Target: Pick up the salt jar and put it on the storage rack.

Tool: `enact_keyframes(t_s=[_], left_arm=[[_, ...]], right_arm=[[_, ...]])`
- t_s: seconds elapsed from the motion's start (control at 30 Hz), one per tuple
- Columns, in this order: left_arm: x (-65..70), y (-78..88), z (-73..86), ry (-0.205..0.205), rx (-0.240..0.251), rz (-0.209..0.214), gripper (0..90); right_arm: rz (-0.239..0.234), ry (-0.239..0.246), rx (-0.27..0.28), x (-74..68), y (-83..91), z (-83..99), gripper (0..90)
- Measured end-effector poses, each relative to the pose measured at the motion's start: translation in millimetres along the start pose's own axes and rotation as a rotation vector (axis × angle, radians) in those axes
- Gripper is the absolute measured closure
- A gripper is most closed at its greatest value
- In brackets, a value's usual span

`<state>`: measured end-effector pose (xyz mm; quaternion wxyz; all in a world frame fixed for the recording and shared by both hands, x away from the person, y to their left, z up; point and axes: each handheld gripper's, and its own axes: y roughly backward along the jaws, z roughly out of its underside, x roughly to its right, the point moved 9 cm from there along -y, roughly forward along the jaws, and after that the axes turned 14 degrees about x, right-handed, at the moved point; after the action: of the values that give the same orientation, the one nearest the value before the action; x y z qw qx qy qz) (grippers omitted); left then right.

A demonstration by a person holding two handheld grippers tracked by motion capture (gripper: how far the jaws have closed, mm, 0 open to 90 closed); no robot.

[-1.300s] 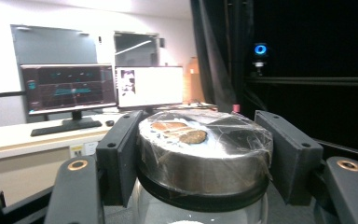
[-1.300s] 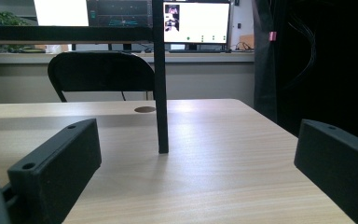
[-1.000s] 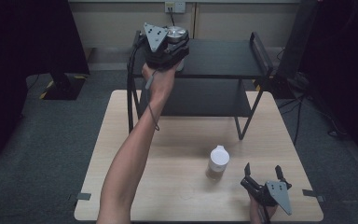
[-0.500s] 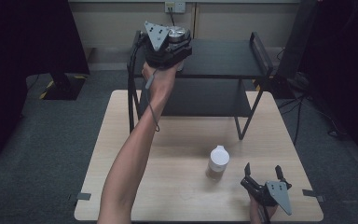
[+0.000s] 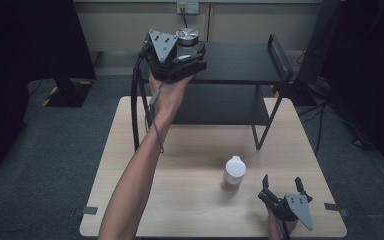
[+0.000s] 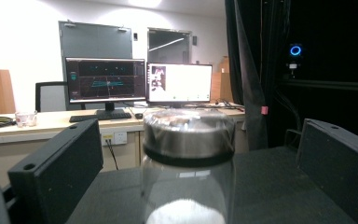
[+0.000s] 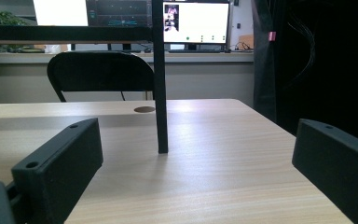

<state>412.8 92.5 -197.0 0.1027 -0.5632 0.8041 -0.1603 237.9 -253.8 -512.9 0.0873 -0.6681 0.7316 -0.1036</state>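
**Jar released on top shelf of rack; left jaws now clear of it**

Reference landmark: the black two-tier rack (image 5: pixel 240 60) standing at the far edge of the wooden table (image 5: pixel 130 165).

Left gripper (image 5: pixel 177 55): held at the near left corner of the rack's top shelf. Its jaws have just been opening and now stand wide. In the left gripper view the glass jar with the metal lid (image 6: pixel 188 158) sits between them, with a visible gap on each side; neither pad presses on it. A second ago, in the high view, the gripper sat closed around the jar at the same corner.

Jar: upright on the top shelf, near its left end, resting on the shelf surface and not carried.

Right gripper (image 5: pixel 282 192): low over the table in front of the rack, near the right edge, jaws spread and nothing between them. One rack leg (image 7: pixel 159 79) stands ahead of it.

White-capped bottle (image 5: pixel 234 174): upright on the table, in front of the rack, just left of the right gripper, untouched.

Assessment: the placing appears complete. The jar looks stable. The left gripper should draw straight back to avoid clipping it.
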Motion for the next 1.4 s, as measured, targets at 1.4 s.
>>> enact_keyframes(t_s=[1.4], left_arm=[[0.3, 201.1, 110.2, 0.026, -0.014, -0.075, 0.0]], right_arm=[[-0.030, -0.008, 0.002, 2.4, 0.2, 0.1, 0.0]])
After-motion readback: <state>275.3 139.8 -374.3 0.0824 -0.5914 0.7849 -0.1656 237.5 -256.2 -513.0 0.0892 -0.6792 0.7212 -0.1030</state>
